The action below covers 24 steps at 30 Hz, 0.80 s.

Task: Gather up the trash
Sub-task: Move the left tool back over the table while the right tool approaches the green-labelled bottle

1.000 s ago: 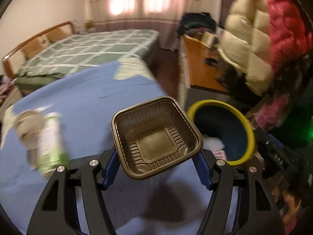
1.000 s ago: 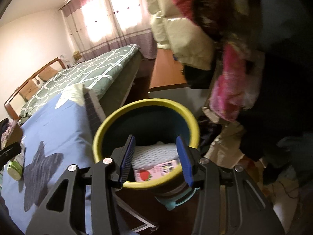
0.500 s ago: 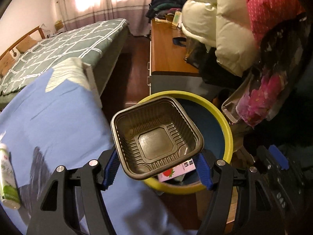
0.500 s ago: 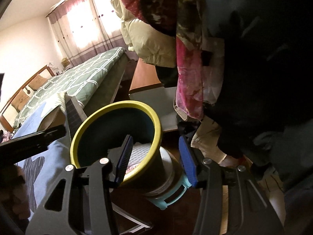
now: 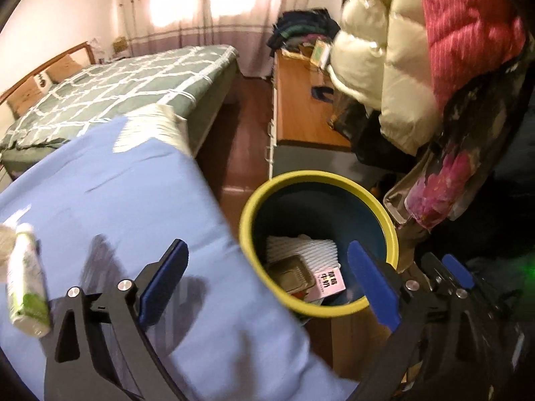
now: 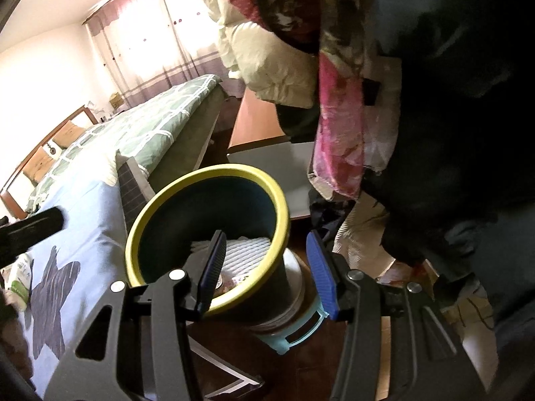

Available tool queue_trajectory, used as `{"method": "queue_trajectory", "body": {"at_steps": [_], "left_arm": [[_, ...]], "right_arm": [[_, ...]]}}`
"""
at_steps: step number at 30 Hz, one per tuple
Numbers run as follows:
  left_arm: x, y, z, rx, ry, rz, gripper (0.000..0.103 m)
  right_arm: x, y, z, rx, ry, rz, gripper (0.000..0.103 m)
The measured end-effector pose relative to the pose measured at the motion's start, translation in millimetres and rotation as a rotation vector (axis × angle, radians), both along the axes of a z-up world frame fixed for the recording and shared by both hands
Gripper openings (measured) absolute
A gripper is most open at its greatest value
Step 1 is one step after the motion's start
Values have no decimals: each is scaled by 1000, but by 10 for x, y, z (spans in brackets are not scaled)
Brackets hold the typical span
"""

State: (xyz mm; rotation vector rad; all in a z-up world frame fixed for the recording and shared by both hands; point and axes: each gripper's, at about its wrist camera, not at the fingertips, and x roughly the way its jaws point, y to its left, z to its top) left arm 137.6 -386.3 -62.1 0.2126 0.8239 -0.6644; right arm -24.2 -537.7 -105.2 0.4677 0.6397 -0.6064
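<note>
A blue sheet [image 5: 110,200] is covering the surface at the left, and the bin [image 5: 249,234], dark inside with a yellow rim, is standing just beside its edge. In the bin are lying a white ribbed pad [image 5: 301,247], a brown tray [image 5: 291,272] and a pink carton [image 5: 329,282], so that trash is in place. A green-and-white bottle [image 5: 25,287] is lying on the sheet, well apart from the bin; it looks like the next piece to collect.

The left gripper [image 5: 267,284] is hanging over the bin's near rim with its jaws spread wide and nothing between them. The right gripper [image 6: 265,267] is sitting open too, empty, with the bin's rim showing between its fingers and a pale tub [image 6: 294,297] below the bin.

To do this well, the left gripper should be swinging back over the sheet, lining its fingers across the bottle's narrow width, and closing mid-body, since a round bottle may be rolling away under a glancing touch.
</note>
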Motion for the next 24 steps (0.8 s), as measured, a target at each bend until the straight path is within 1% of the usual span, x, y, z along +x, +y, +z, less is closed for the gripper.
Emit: {"method": "queue_trajectory", "body": {"at_steps": [3,6,7,9,11,16,19,21,24], "left_arm": [[-84,391,119,-30,-33,47,98],[-120,731,181,-52,-49,97,98],[-133,903,199,-60,-57,125,98],[-147,1116,219,-67,-66,162,98],[-150,1407,218,-77,-77,222,98],[-77,2041,164,-101,-75,357,98],[-1,2434,89,-88,-86,446,98],[51,2619,38,-81,-84,492,98],[148,3002,-77,-60,-81,586,98]], "right_arm": [[43,81,22,-9,1,17,48],[94,184,57,-20,2,36,49],[109,221,70,-25,2,42,50],[157,308,94,-35,4,62,50],[210,388,119,-44,8,82,50],[345,638,174,-72,18,134,50],[451,803,209,-87,27,171,50],[533,931,229,-102,33,197,50],[672,1139,258,-116,41,242,50]]}}
